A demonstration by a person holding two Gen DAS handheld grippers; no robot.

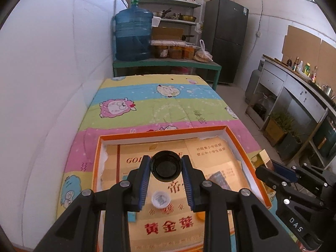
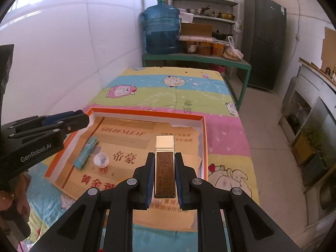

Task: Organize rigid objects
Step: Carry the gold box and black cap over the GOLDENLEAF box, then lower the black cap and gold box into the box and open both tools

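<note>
My left gripper [image 1: 166, 163] is shut on a round black cap [image 1: 166, 165], hollow side facing the camera, above an orange-rimmed shallow box [image 1: 238, 139] lined with gold paper. A small clear cap [image 1: 160, 198] lies on the paper below it. My right gripper [image 2: 164, 157] is shut on a slim gold and brown rectangular box [image 2: 164, 166] that sticks out past the fingertips, over the right half of the orange-rimmed box [image 2: 204, 138]. In the right wrist view a teal flat packet [image 2: 86, 153] and the clear cap [image 2: 101, 159] lie in the box. The left gripper [image 2: 84, 119] shows at that view's left edge.
The box sits on a table with a striped cartoon-sheep cloth [image 1: 159, 103]. Behind it stand a green bench with a blue water jug [image 1: 133, 35], jars and shelves, and a dark fridge [image 1: 226, 37]. A white wall runs along the left; a counter [image 1: 294, 84] lines the right.
</note>
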